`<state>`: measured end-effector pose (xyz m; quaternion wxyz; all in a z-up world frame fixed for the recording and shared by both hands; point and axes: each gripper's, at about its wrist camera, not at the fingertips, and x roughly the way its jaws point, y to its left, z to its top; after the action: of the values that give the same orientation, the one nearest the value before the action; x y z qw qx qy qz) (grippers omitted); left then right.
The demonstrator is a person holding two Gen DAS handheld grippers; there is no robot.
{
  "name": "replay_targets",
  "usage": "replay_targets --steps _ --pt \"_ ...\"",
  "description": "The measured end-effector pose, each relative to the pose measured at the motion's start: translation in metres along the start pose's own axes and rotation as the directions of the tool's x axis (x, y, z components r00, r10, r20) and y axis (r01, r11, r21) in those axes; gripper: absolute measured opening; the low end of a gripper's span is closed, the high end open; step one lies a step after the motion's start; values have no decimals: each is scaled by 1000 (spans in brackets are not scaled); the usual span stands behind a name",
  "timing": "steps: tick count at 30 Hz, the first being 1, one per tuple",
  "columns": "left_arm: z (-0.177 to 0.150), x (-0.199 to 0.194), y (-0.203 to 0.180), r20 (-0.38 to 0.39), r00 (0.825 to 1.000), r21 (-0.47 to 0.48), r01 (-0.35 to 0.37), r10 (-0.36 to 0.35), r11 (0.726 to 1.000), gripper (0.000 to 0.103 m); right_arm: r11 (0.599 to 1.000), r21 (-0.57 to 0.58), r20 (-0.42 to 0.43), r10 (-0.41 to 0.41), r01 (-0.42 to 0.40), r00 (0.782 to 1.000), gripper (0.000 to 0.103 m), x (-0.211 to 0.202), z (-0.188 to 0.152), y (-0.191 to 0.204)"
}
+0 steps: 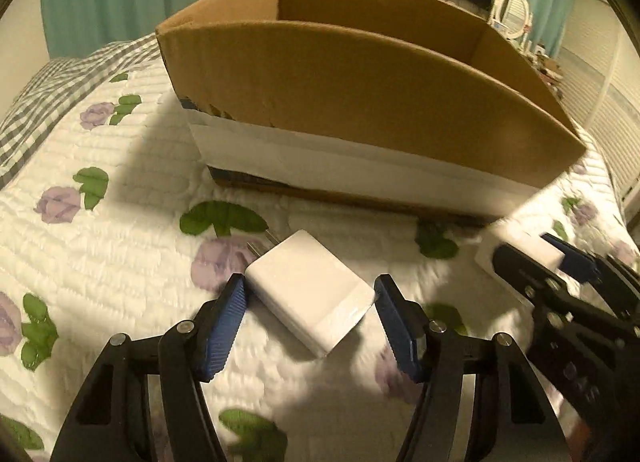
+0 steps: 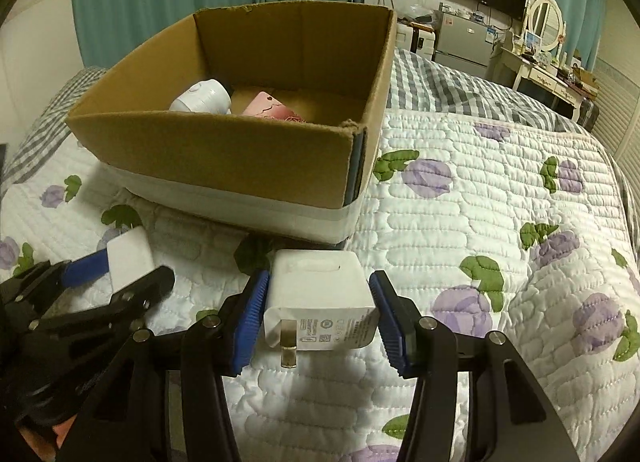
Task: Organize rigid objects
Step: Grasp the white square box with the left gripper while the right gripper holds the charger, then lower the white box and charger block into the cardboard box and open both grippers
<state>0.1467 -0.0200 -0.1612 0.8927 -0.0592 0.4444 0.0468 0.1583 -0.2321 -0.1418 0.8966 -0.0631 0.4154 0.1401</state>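
A white charger (image 1: 308, 294) lies askew on the flowered quilt, its prongs pointing away to the left. My left gripper (image 1: 308, 282) straddles it, both blue pads touching its corners. In the right wrist view the left gripper (image 2: 120, 270) shows at the left with that charger (image 2: 128, 258) between its fingers. A second white charger (image 2: 320, 298), label and prongs facing the camera, sits in my right gripper (image 2: 318, 282), which is shut on its sides. My right gripper (image 1: 528, 250) also appears blurred in the left wrist view. The cardboard box (image 2: 224, 157) stands just beyond both.
Inside the box lie a white round device (image 2: 204, 95) and a pink item (image 2: 266, 107). The quilt (image 2: 500, 221) spreads open to the right. A checked blanket (image 2: 440, 81), a dressing table (image 2: 540, 61) and a wall screen stand farther back.
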Motion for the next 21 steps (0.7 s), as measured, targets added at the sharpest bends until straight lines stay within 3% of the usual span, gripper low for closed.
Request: replay_targets --steps 12,18,21 --pt "-18 -69 2 101 995 4 27 -27 1000 66 999 -44 97 6 -2 995 51 -61 -6 13" --pt "1 -125 -7 213 976 20 43 -47 999 66 999 -32 165 23 -18 986 51 -98 5 11" --pt "19 -148 -8 248 965 15 89 -90 996 66 999 -24 208 42 -38 977 51 -117 21 7"
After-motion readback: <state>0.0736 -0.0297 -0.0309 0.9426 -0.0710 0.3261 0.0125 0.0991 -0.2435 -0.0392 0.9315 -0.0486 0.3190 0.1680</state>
